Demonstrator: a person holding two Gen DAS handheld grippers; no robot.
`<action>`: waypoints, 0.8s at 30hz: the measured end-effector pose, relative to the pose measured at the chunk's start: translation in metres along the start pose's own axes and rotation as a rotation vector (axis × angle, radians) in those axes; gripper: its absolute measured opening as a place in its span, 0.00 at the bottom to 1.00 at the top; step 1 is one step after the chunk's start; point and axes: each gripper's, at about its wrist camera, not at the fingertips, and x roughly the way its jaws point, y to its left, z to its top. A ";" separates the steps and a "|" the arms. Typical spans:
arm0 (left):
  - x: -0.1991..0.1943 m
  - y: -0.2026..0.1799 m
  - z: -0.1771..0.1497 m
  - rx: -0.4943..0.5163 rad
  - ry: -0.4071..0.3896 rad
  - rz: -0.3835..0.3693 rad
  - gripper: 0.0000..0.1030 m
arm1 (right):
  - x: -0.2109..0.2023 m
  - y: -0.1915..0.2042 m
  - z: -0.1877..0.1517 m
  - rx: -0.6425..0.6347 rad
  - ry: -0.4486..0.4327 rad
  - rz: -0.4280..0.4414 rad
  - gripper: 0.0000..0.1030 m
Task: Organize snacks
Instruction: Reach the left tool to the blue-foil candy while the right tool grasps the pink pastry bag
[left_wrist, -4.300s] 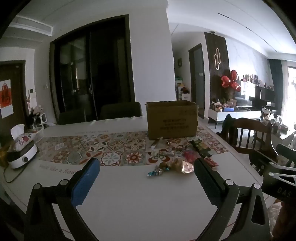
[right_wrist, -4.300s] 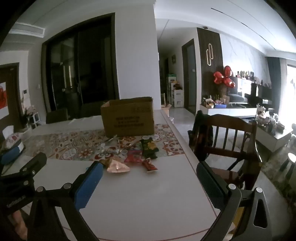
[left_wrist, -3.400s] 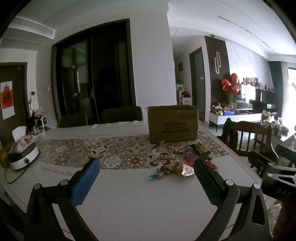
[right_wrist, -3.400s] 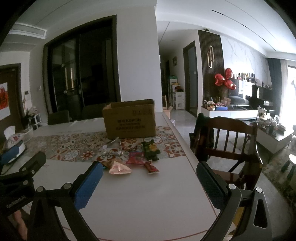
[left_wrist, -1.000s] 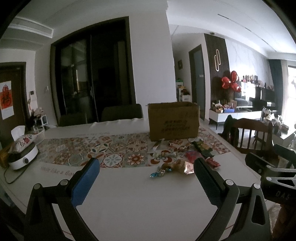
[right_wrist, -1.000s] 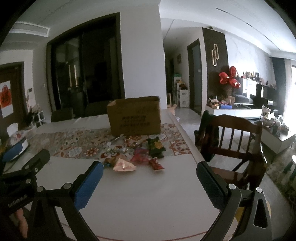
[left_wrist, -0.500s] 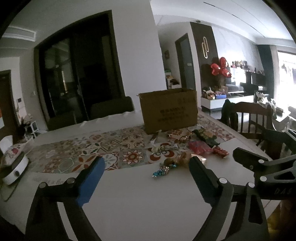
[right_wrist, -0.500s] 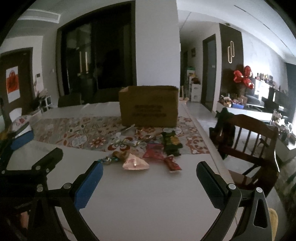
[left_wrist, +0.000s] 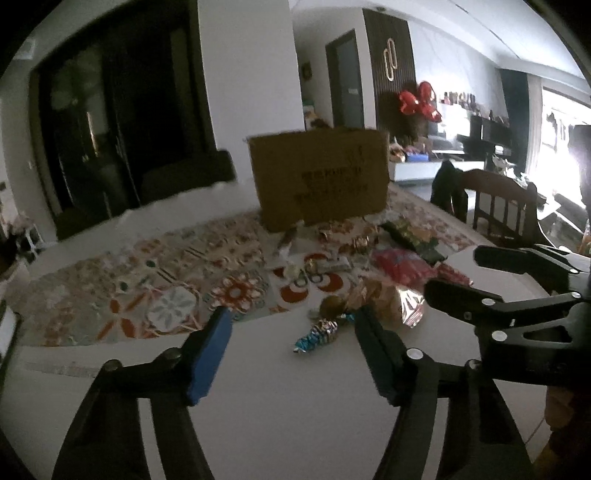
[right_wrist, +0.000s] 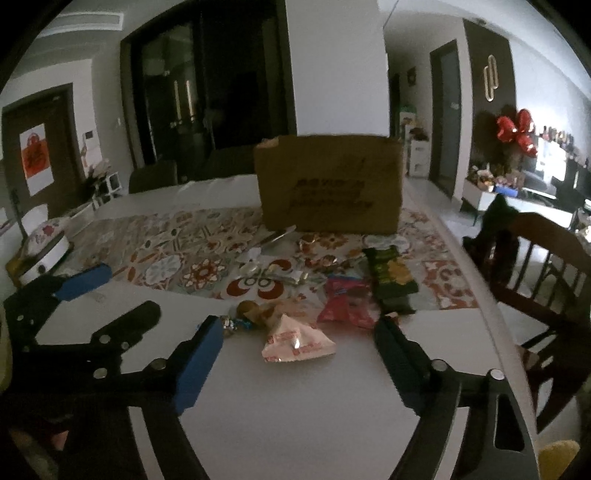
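Several wrapped snacks lie in a loose heap on the white table in front of a brown cardboard box (left_wrist: 319, 177) (right_wrist: 328, 182). A blue foil candy (left_wrist: 316, 334) lies just ahead of my left gripper (left_wrist: 291, 332), whose jaws are closing with nothing pressed between them. A pink triangular packet (right_wrist: 295, 341) lies between the tips of my right gripper (right_wrist: 299, 341), untouched, and these jaws are closing too. A red packet (right_wrist: 345, 304) and a dark green packet (right_wrist: 391, 278) lie behind it. The right gripper shows at the right of the left wrist view.
A patterned runner (right_wrist: 173, 258) crosses the table under the box. A white appliance (right_wrist: 40, 254) stands at the table's left end. A wooden chair (right_wrist: 546, 266) is pushed up at the right side. Dark chairs stand behind the table.
Both grippers have moved forward and down toward the snack heap, which now looks larger. The jaws of both have narrowed, the left more than the right.
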 end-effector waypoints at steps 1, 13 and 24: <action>0.005 0.001 0.000 -0.003 0.013 -0.012 0.64 | 0.005 -0.001 0.000 0.002 0.015 0.007 0.76; 0.059 -0.003 -0.008 0.013 0.173 -0.148 0.45 | 0.055 -0.006 -0.003 0.018 0.150 0.076 0.57; 0.082 0.003 -0.007 -0.055 0.244 -0.198 0.36 | 0.076 -0.010 -0.001 0.025 0.207 0.130 0.52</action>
